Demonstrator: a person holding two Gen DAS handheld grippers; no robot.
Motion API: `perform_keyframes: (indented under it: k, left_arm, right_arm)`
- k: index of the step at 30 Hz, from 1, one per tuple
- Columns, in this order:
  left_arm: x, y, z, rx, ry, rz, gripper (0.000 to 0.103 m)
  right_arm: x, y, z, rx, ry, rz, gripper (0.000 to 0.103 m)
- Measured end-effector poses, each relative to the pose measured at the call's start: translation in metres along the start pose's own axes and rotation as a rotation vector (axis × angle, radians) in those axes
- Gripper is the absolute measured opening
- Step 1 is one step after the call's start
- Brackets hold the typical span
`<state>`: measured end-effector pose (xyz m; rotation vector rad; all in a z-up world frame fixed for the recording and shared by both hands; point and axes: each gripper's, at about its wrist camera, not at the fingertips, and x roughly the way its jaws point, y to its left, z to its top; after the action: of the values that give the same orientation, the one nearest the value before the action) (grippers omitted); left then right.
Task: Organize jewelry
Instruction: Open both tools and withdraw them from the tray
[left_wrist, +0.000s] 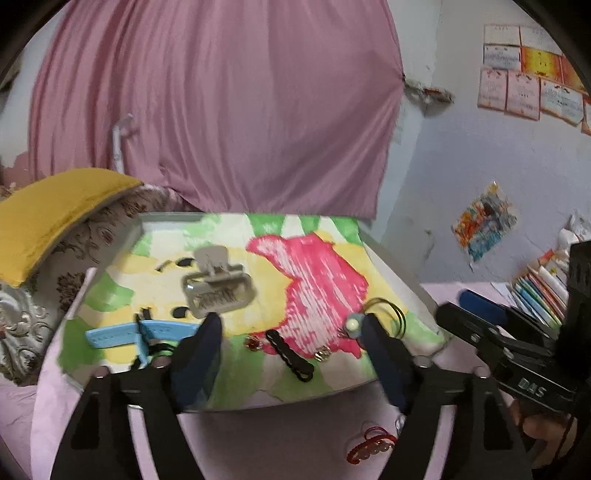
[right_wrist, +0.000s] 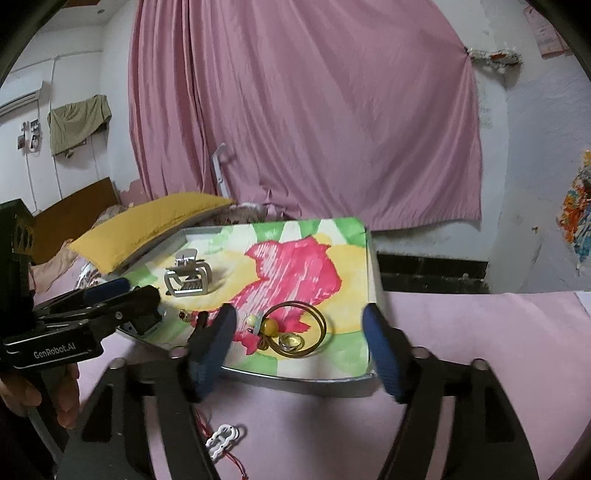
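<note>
A tray (left_wrist: 122, 245) lined with a flower-painted sheet holds jewelry: a grey claw clip (left_wrist: 218, 282), a blue hair clip (left_wrist: 129, 334), a black wavy clip (left_wrist: 290, 356), gold bangles (left_wrist: 388, 314), a bead earring (left_wrist: 352, 326) and small studs. My left gripper (left_wrist: 291, 332) is open and empty over the tray's near edge. A red string bracelet (left_wrist: 369, 445) lies on the pink cloth below it. My right gripper (right_wrist: 299, 321) is open and empty around the bangles (right_wrist: 299, 332). A white clip (right_wrist: 221, 439) lies on the cloth. The tray (right_wrist: 295, 384) and claw clip (right_wrist: 188, 278) show there too.
A yellow pillow (left_wrist: 55, 210) lies left of the tray and a pink curtain (left_wrist: 221, 110) hangs behind. Books and papers (left_wrist: 539, 295) are stacked at the right. The right gripper body (left_wrist: 498, 350) shows at the right, the left gripper body (right_wrist: 74, 317) at the left.
</note>
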<state>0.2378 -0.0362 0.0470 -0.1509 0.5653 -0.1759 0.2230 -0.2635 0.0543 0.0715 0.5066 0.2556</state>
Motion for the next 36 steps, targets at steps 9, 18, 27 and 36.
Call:
perform_keyframes:
  k: [9,18,27,36]
  left_arm:
    - [-0.030,0.009,-0.008,0.002,-0.094,0.090,0.100]
    - [-0.050,0.010,-0.024,0.053,-0.048,0.058,0.100]
    - [-0.040,0.010,-0.038,0.069,0.098,-0.033,0.100]
    - [-0.022,0.009,-0.046,0.062,0.216,-0.112,0.086]
  right_arm:
    - [-0.030,0.007,-0.011,-0.029,-0.054,-0.030,0.092]
    - [-0.043,0.020,-0.026,-0.089,-0.001,-0.009,0.094]
    - [-0.037,0.027,-0.044,-0.152,0.167,0.024,0.094]
    - [-0.016,0.039,-0.058,-0.221,0.334,0.085,0.094]
